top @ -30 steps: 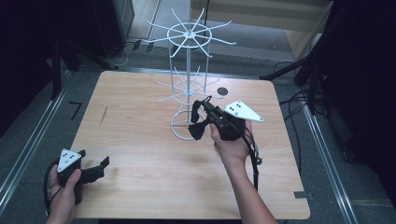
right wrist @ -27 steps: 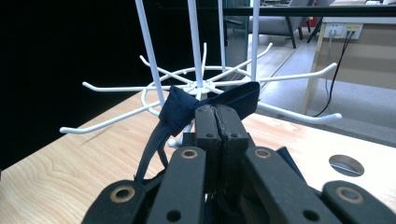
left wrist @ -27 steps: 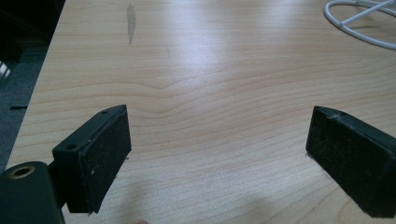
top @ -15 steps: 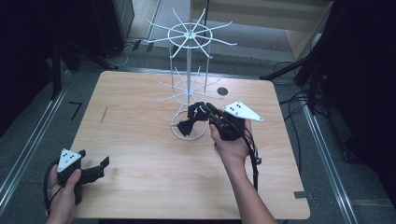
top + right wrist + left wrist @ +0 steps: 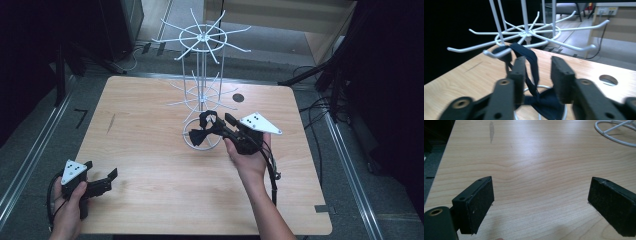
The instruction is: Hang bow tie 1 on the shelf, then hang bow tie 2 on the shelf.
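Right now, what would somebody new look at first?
Probably the tall white wire rack with spokes like wheels, standing at the far middle of the wooden table. Next, the dark bow tie, its strap looped over one low spoke, right at the right gripper. The left gripper hovers open near the table's front corner.

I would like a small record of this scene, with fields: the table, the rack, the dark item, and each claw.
table: light wooden top, with a round hole near the far edge
rack: white wire stand with two tiers of hooks, standing on the table
dark item: navy bow tie, its strap looped over a lower hook
right claw: at the strap, jaws parted around it
left claw: wide open, holding nothing, over bare wood
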Tool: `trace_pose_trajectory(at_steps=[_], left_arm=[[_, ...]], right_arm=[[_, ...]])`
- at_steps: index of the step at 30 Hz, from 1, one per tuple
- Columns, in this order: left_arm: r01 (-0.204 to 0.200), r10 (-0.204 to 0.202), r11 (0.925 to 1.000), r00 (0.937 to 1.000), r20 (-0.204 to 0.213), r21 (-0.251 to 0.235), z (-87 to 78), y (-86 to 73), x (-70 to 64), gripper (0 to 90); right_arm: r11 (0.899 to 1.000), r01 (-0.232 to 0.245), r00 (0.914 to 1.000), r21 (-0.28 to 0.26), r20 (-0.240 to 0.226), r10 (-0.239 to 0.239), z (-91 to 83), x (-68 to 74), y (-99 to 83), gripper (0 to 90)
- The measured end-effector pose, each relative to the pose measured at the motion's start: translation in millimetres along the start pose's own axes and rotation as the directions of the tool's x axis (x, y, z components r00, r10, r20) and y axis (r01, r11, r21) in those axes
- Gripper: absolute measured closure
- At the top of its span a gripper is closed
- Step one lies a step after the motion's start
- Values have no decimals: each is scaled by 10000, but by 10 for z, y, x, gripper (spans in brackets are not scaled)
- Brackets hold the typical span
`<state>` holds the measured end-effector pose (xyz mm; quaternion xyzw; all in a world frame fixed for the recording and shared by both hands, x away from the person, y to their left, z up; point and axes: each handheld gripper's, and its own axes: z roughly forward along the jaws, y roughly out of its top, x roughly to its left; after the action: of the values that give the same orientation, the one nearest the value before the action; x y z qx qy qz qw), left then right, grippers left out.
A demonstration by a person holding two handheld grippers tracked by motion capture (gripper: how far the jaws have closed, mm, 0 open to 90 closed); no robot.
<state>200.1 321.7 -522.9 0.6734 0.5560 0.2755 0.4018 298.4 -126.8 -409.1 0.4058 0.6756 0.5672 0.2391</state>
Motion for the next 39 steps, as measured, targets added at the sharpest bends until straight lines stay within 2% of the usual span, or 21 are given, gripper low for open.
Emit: trace_pose_trajectory(at_steps=[4,10,15,22,27,39], left_arm=[[48,-48,10000,10000,-2,15,14,11,0,70],[-42,42,9999,10000,-36,-94,39,23,-13,70],[-64,64,10000,10000,25,-50,48,29,-23,70],[-56,56,10000,10000,-6,-53,47,28,-22,70],[-77,76,9999,10000,-21,-74,45,27,-21,70],[-52,52,10000,10000,-69,-80,47,27,-25,70]], right_arm=[[10000,-47,10000,5,33,47,-9,-12,-39,422],[9994,-260,9989,214,-395,268,-39,-57,-53,295],[9995,-106,9992,302,-375,117,-79,-73,-112,220],[9989,-154,9995,436,-278,166,-143,-173,-243,193],[9980,-351,9993,525,-105,357,-211,-298,-355,193],[9982,-278,9994,526,224,266,-383,-429,-446,189]])
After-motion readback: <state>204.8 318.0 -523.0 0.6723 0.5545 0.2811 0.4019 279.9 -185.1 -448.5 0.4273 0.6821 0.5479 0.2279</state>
